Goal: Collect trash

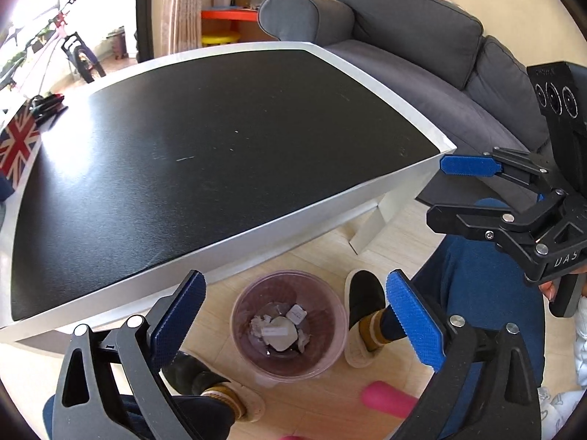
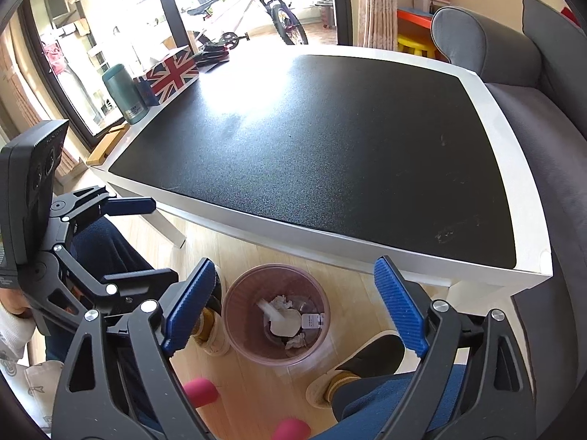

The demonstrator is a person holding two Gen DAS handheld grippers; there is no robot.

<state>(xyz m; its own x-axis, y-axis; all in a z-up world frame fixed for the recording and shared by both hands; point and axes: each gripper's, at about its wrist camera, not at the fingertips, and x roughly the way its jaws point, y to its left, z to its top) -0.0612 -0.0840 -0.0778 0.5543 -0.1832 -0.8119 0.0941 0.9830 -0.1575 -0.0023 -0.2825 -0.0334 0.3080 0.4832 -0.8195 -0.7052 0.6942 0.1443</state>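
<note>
Nearest us, the left gripper [image 1: 293,322] and the right gripper [image 2: 293,304] both stand with blue pads spread wide and nothing between them, each pointing steeply down over the pinkish bin [image 1: 289,326] on the floor between the person's slippered feet. We judge the drop-off step done: crumpled paper and wrappers [image 2: 293,324] lie inside the bin, directly below and just ahead of both sets of fingertips. The table [image 1: 330,216] beyond shows no loose trash, so next we would scan for leftovers.
</note>
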